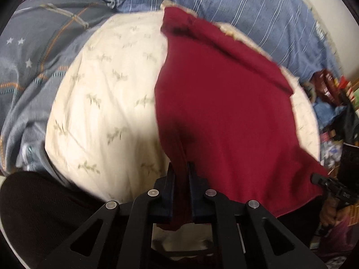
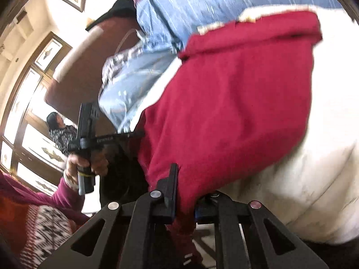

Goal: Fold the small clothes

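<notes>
A dark red garment [image 1: 224,112] lies spread over a cream pillow with a leaf print [image 1: 101,89]; its far edge is folded back. My left gripper [image 1: 181,168] is shut on the garment's near edge, and a pinch of red cloth runs up between the two black fingers. In the right wrist view the same red garment [image 2: 224,100] drapes over my right gripper [image 2: 186,186], which is shut on its near corner. The right finger is hidden under the cloth. A hand [image 2: 85,163] in a magenta sleeve holds the other gripper's handle at the left.
A blue striped sheet [image 1: 224,4] lies beyond the pillow and a grey quilt with stars [image 1: 33,56] lies to the left. Clutter [image 1: 332,94] is piled at the right. A brown headboard [image 2: 78,71] and a person [image 2: 60,132] by glazed wooden doors are at the left.
</notes>
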### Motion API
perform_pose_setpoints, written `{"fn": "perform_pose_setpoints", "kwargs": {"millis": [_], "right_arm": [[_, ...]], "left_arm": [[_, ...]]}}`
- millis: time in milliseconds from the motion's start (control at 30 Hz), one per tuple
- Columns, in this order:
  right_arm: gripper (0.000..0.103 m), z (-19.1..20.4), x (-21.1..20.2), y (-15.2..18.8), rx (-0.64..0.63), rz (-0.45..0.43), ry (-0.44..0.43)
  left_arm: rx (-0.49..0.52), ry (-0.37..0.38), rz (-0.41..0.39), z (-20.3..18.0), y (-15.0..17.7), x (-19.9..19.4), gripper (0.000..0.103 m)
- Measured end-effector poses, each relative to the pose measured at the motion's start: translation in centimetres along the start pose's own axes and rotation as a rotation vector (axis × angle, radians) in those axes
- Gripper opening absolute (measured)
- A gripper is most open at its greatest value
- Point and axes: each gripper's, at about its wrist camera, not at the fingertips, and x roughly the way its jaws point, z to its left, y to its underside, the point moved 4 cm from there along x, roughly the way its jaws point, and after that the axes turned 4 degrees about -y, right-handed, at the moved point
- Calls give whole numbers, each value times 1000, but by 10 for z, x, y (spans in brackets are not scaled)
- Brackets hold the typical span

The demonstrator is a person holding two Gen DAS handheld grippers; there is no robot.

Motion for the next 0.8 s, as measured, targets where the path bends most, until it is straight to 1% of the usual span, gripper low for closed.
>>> {"fn": "perform_pose_setpoints", "kwargs": {"millis": [167, 200, 267, 300, 367, 433, 500, 600, 667, 700, 800], "right_arm": [[10, -4, -21, -34, 2, -149, 5], [10, -6, -24, -43, 4, -187, 20], [10, -10, -25, -57, 18, -230, 29], [9, -11, -24, -65, 26, -246, 41], [9, -17, -20, -84, 28, -264, 86], [9, -23, -21, -100, 27, -276, 108], [9, -31, -24, -119, 34, -298, 135], [9, -45, -27, -146, 29, -322, 180], [9, -58, -25, -165, 35, -323, 206], [9, -66, -21, -176, 30, -318, 240], [9, -85, -15, -203, 27, -313, 285]], "left_arm": [[-45, 70, -87, 6, -26, -20, 8], [-52, 74, -110, 10, -33, -24, 8], [-51, 49, -162, 8, -49, -28, 7], [-41, 50, -189, 4, -59, -31, 7], [-22, 62, -228, -8, -75, -34, 7], [-2, 76, -263, -19, -91, -35, 7], [8, 85, -284, -24, -107, -29, 7], [7, 76, -303, -29, -132, -10, 7], [4, 62, -321, -28, -152, 0, 7], [-5, 51, -329, -32, -163, 10, 7], [-33, 25, -337, -34, -198, 35, 7]]}}
